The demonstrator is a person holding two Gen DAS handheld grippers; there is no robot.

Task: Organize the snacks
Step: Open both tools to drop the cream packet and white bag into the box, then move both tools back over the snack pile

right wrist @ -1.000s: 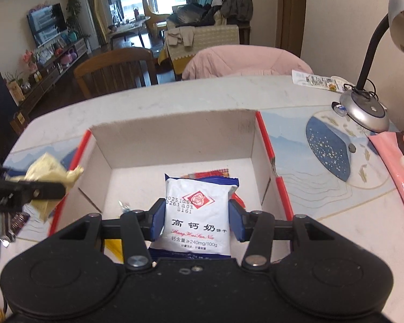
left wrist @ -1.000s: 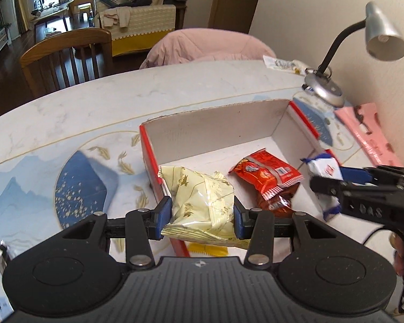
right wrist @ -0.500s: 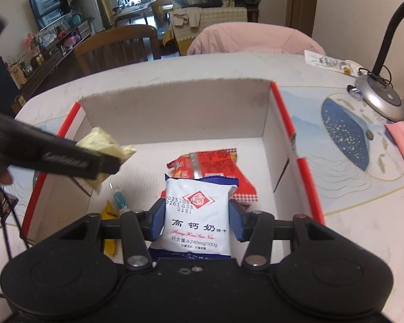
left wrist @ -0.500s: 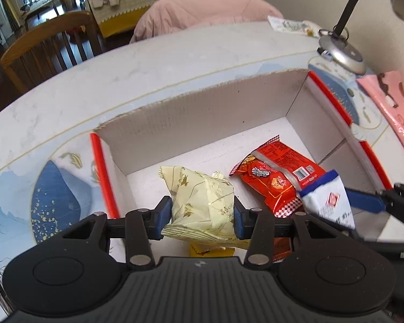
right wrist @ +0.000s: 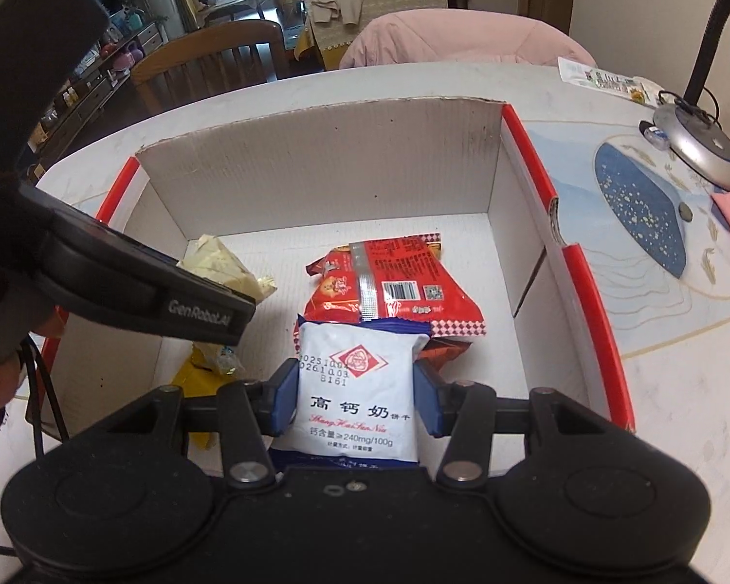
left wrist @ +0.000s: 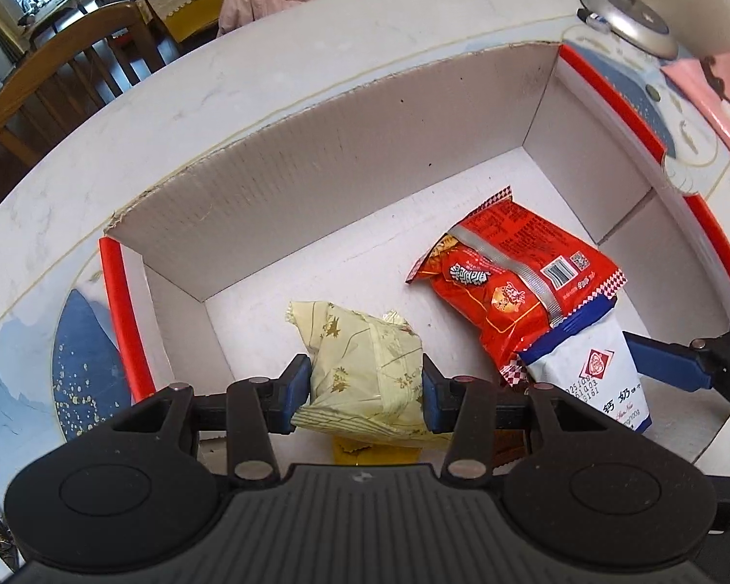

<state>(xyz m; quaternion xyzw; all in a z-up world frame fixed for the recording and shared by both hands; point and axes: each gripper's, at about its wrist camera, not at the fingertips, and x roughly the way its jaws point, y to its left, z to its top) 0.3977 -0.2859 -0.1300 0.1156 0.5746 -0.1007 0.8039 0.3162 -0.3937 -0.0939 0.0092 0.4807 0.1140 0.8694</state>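
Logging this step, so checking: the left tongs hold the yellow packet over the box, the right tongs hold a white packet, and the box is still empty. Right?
Not quite. The box is not empty: a red packet lies on its floor, as the right wrist view shows. The rest holds: the left tongs hold the yellow packet over the box, and the right tongs hold a white packet.

A: White biscuit packet (right wrist: 357,389): "高钙奶", "ShangHaiSanNiu", "钙含量≥240mg/100g"; stamped "2025 10 04", "2026 10 03", "BI61".
B: Left gripper (right wrist: 204,314), side: "GenRobot.AI"; red snack bag (right wrist: 394,287): barcode only, print illegible.
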